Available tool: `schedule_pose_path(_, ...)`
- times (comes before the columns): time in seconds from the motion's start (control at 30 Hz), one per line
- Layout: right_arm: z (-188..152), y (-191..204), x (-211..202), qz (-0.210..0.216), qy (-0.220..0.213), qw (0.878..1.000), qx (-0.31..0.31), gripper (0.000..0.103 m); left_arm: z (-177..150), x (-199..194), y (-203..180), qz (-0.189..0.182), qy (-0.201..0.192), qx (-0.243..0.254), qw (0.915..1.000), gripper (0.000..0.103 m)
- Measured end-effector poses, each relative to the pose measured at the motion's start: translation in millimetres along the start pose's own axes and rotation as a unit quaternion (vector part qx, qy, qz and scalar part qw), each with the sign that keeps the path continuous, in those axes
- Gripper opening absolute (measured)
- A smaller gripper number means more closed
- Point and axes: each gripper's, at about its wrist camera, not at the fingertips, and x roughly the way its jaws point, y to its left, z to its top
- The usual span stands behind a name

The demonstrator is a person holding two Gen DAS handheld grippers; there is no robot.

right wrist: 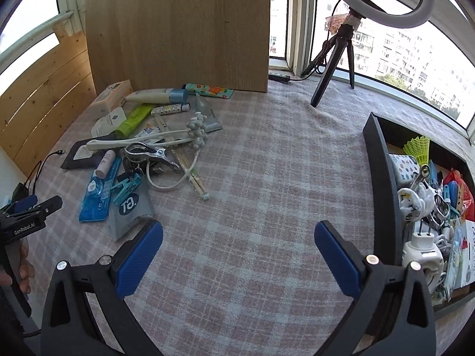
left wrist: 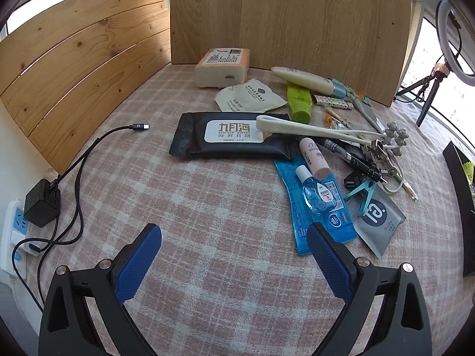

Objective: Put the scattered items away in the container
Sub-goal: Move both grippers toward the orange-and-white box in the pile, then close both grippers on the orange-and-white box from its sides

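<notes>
Scattered items lie on the checked cloth: a black wet-wipe pack (left wrist: 228, 136), a blue sachet (left wrist: 314, 204) with a small blue bottle (left wrist: 313, 191) on it, a pink tube (left wrist: 314, 157), a grey pouch (left wrist: 377, 219), a teal clip (left wrist: 363, 194) and a white massager (left wrist: 311, 130). The same pile (right wrist: 142, 151) shows in the right wrist view. The black container (right wrist: 383, 184) at right holds several items. My left gripper (left wrist: 234, 243) is open and empty, just short of the blue sachet. My right gripper (right wrist: 239, 241) is open and empty over bare cloth, left of the container.
A wooden board (left wrist: 285, 20) stands behind the pile. A charger (left wrist: 41, 201) and cable (left wrist: 89, 154) lie at the left by a power strip (left wrist: 14, 228). A ring light on a tripod (right wrist: 341, 47) stands at the back right. A tissue pack (left wrist: 222, 68) lies by the board.
</notes>
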Motion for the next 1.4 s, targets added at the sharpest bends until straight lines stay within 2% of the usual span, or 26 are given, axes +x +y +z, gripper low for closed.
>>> schedule_pose_path(0.2, 84, 43, -4, 0.050, -0.047, 0.998, -0.016, 0.102, 64, -14, 18, 0.015, -0.044, 0.027, 0.9986, 0.091)
schedule_pose_path(0.33, 130, 89, 4, 0.071, -0.069, 0.994, -0.051, 0.102, 107, -8, 32, 0.011, -0.044, 0.022, 0.9987, 0.091)
schedule_pose_path(0.43, 155, 125, 20, 0.091, -0.071, 0.991, -0.076, 0.102, 133, 4, 41, 0.019, -0.044, 0.015, 0.9987, 0.091)
schedule_pose_path(0.53, 176, 157, 47, 0.111, -0.053, 0.988, -0.090, 0.099, 156, 21, 44, 0.022, -0.038, 0.025, 0.9987, 0.090)
schedule_pose_path(0.6, 187, 173, 67, 0.124, -0.034, 0.987, -0.095, 0.090, 169, 35, 46, 0.021, -0.029, 0.028, 0.9989, 0.082)
schedule_pose_path(0.77, 216, 199, 122, 0.153, 0.019, 0.984, -0.087, 0.087, 197, 72, 55, -0.025, -0.004, 0.008, 0.9997, 0.079)
schedule_pose_path(0.83, 225, 206, 144, 0.160, 0.039, 0.983, -0.082, 0.075, 204, 88, 59, -0.054, 0.010, -0.001, 0.9985, 0.074)
schedule_pose_path(0.87, 229, 209, 155, 0.163, 0.051, 0.982, -0.080, 0.064, 208, 96, 59, -0.066, 0.017, -0.005, 0.9977, 0.070)
schedule_pose_path(0.9, 232, 212, 166, 0.164, 0.065, 0.981, -0.078, 0.058, 210, 103, 60, -0.073, 0.024, -0.005, 0.9970, 0.067)
schedule_pose_path(1.03, 238, 219, 206, 0.179, 0.103, 0.977, -0.046, 0.058, 222, 129, 62, -0.103, 0.040, -0.003, 0.9938, 0.066)
schedule_pose_path(1.2, 239, 222, 242, 0.185, 0.131, 0.974, -0.013, 0.057, 229, 159, 64, -0.117, 0.072, 0.000, 0.9905, 0.056)
schedule_pose_path(1.4, 238, 220, 265, 0.195, 0.151, 0.969, 0.017, 0.057, 230, 175, 50, -0.133, 0.079, 0.028, 0.9876, 0.056)
